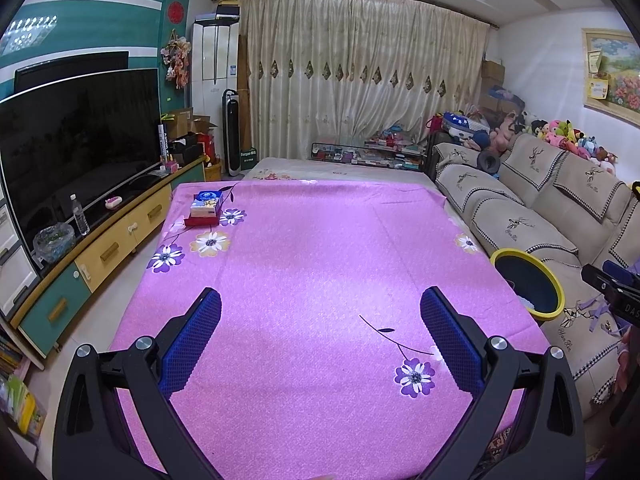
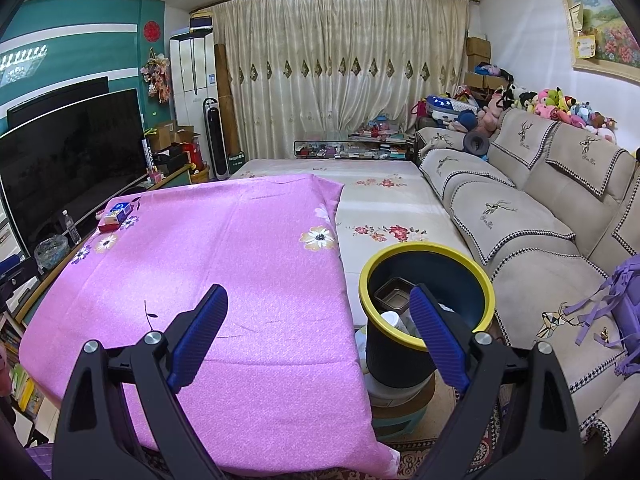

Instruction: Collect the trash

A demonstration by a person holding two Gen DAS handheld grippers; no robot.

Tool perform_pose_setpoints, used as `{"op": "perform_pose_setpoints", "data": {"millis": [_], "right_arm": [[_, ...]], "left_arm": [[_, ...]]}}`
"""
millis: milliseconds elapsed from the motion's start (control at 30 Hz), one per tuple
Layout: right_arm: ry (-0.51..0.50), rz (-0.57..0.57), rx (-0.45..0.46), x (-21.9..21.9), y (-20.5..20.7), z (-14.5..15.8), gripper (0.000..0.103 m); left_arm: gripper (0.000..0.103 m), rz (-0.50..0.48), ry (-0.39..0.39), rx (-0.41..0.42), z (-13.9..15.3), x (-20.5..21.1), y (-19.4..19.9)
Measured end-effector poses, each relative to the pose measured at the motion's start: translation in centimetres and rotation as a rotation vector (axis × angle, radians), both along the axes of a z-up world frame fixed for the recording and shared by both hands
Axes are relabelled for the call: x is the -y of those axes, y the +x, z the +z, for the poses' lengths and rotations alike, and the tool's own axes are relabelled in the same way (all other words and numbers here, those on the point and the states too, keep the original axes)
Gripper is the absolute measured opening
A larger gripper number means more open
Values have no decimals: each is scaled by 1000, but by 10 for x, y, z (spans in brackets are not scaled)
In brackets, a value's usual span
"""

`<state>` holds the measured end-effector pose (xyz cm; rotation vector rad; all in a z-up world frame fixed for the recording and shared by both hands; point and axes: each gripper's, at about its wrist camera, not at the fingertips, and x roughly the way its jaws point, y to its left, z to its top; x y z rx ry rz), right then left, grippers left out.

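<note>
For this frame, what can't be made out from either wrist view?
- Trash bin contents: right wrist view, partly covered by the right gripper finger; left wrist view shows only the bin's rim.
- Tissue box print: too small in both views.
- Bin's base: hidden behind the pink cloth edge.

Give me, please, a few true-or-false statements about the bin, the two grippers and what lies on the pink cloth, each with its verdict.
1. The left gripper holds a piece of trash. False: its jaws are open with nothing between them.
2. The yellow-rimmed bin already holds items. True: a brown tray and a white cup lie inside.
3. The right gripper is open. True.
4. The tissue box sits in the middle of the pink cloth. False: it is near the far corner on the television side.
5. The bin stands on the sofa. False: it stands between the table and the sofa.
</note>
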<state>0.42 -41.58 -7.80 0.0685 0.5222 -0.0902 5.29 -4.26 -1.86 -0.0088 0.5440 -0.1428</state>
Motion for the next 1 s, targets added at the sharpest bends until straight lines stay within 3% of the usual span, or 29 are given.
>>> {"op": "perform_pose_setpoints", "data": {"millis": [1000], "right_arm": [[-3,14,-13,-2,5,-4,87]], "left_arm": [[98,-36,-7,-27,-11,5,9]]}}
